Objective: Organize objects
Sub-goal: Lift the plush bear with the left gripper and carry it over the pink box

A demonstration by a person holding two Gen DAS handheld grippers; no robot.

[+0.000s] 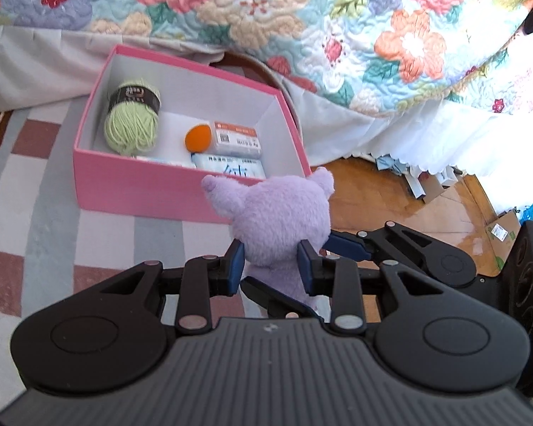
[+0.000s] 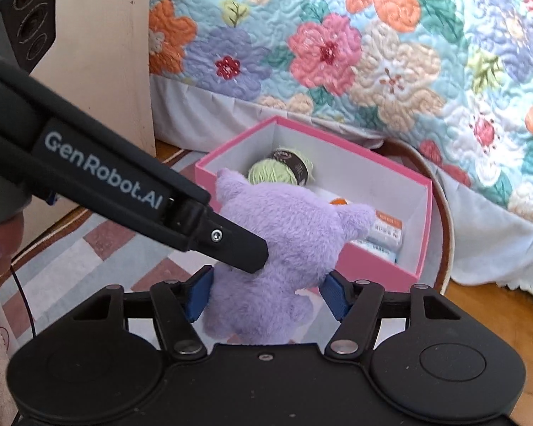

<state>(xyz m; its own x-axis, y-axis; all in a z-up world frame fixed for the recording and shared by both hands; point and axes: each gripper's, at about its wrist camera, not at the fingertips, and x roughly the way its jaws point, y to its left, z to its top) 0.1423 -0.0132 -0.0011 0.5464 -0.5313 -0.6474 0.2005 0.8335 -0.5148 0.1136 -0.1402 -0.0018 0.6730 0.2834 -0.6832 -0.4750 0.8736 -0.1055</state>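
Observation:
A purple plush toy (image 1: 284,213) hangs just in front of the near wall of an open pink box (image 1: 142,184). My left gripper (image 1: 270,266) is shut on the toy's lower body, blue pads pressing both sides. My right gripper (image 2: 268,293) has its blue pads against the fur of the same toy (image 2: 287,248), one on each side. One finger of my left gripper (image 2: 245,252) digs into the toy from the left. In the box lie a green yarn ball (image 1: 133,120), an orange ball (image 1: 198,137) and two flat packets (image 1: 236,138).
The box (image 2: 373,266) sits on a checked rug (image 1: 35,213) beside a bed with a floral quilt (image 1: 266,7) and white skirt. Wood floor (image 1: 408,206) with cardboard scraps (image 1: 501,238) lies to the right. A beige panel (image 2: 103,53) stands left of the bed.

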